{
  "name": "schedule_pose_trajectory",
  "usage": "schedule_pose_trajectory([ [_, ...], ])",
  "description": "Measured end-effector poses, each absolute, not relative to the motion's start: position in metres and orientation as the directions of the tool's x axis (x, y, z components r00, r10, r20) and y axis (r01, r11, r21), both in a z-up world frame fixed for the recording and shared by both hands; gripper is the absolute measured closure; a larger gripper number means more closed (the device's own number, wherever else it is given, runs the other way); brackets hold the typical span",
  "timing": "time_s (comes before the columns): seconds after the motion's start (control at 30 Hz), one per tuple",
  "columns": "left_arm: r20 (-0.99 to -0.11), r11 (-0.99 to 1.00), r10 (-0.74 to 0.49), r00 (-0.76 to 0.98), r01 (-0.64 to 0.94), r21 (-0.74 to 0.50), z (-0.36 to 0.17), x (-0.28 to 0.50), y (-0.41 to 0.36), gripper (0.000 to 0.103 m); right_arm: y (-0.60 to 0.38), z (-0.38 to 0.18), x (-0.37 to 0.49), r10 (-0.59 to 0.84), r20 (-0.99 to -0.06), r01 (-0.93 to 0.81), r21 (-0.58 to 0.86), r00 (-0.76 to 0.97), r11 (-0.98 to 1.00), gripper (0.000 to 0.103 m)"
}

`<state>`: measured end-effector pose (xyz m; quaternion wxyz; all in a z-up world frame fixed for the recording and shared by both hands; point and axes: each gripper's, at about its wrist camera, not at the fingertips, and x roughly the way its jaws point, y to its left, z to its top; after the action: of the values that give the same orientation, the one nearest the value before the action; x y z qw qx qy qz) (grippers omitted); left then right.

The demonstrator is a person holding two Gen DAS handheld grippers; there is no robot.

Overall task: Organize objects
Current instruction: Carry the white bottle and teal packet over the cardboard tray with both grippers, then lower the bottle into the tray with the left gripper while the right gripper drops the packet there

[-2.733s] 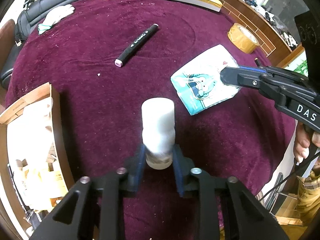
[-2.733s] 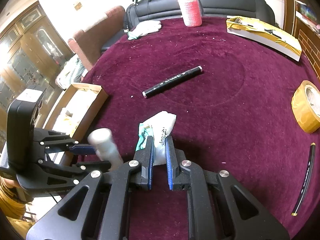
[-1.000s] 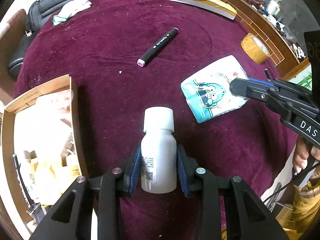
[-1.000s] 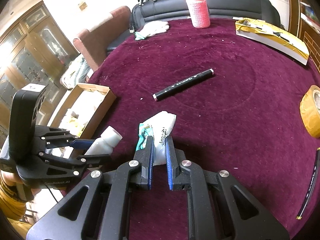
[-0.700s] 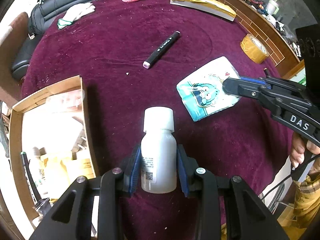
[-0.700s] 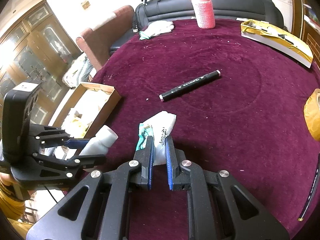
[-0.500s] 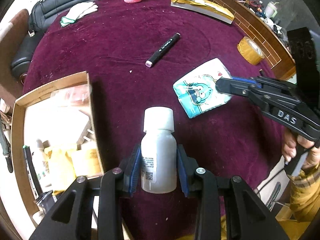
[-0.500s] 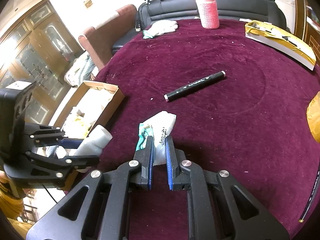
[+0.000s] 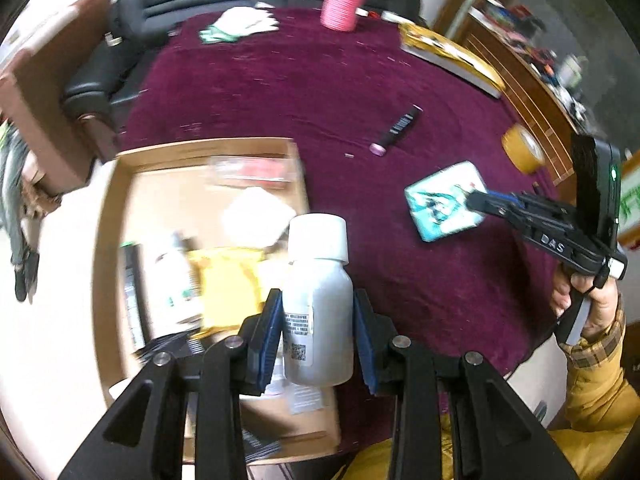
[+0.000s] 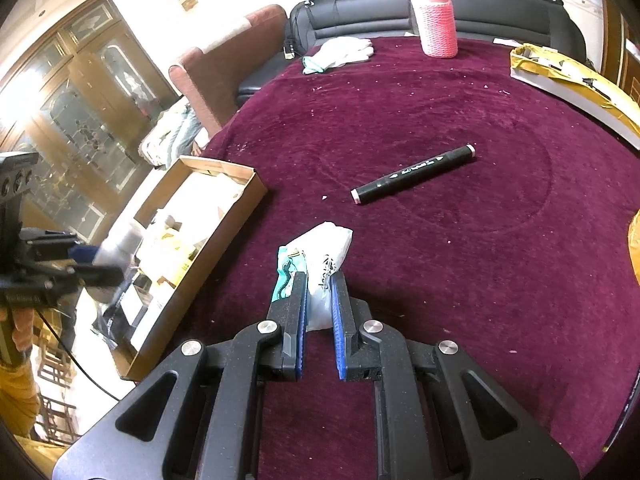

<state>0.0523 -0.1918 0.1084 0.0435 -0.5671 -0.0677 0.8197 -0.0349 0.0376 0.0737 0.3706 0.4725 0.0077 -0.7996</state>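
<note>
velvet of a deep maroon covers the round table [image 10: 440,100], and a cardboard box [image 9: 200,148] sits at its edge, part full of packets and papers that blur in the left wrist view. the left gripper [image 9: 316,324] is clamped on a white bottle [image 9: 318,304], its blue pads pressed to both sides of the body, the cap pointing away from the camera. the bottle hangs over the near right part of the box, above the clutter inside, not resting on anything. the right gripper [image 10: 319,292] is pinched tight on a corner of a white and teal packet [image 10: 326,248], which lies on the velvet just beside the box. a hand [image 9: 592,304] in a yellow checked sleeve grips the handle of that right gripper. a black marker [image 10: 414,174] lies alone on the cloth further out, well apart from the packet. at the far rim stand a pink bottle [image 10: 434,20], a pair of white gloves [image 10: 340,54] and a yellow padded envelope [image 10: 572,80]. a roll of brown tape [image 9: 522,152] sits near the right edge.
</note>
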Motion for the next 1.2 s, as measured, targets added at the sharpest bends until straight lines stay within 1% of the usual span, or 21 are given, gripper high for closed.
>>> schedule_pose_trajectory([
  [0.23,-0.926,-0.978,0.066,-0.371,0.162,-0.134,0.108,0.059,-0.251,0.069,0.03,0.073,-0.035,-0.592,-0.761,0.612,0.341,-0.267,-0.714,0.092],
  [0.5,-0.931,-0.966,0.008,-0.365,0.239,-0.102,0.094,0.063,-0.279,0.069,0.012,0.076,-0.034,-0.607,-0.755,0.631,0.35,-0.247,-0.693,0.092],
  [0.9,-0.949,-0.946,0.047,-0.311,0.291,-0.142,0.047,0.04,-0.311,0.069,-0.044,0.095,-0.019,-0.644,-0.736,0.696,0.351,-0.209,-0.627,0.092],
  [1.2,-0.952,-0.941,0.056,-0.302,0.302,-0.151,0.039,0.044,-0.321,0.069,-0.086,0.1,-0.014,-0.649,-0.74,0.738,0.336,-0.177,-0.585,0.092],
])
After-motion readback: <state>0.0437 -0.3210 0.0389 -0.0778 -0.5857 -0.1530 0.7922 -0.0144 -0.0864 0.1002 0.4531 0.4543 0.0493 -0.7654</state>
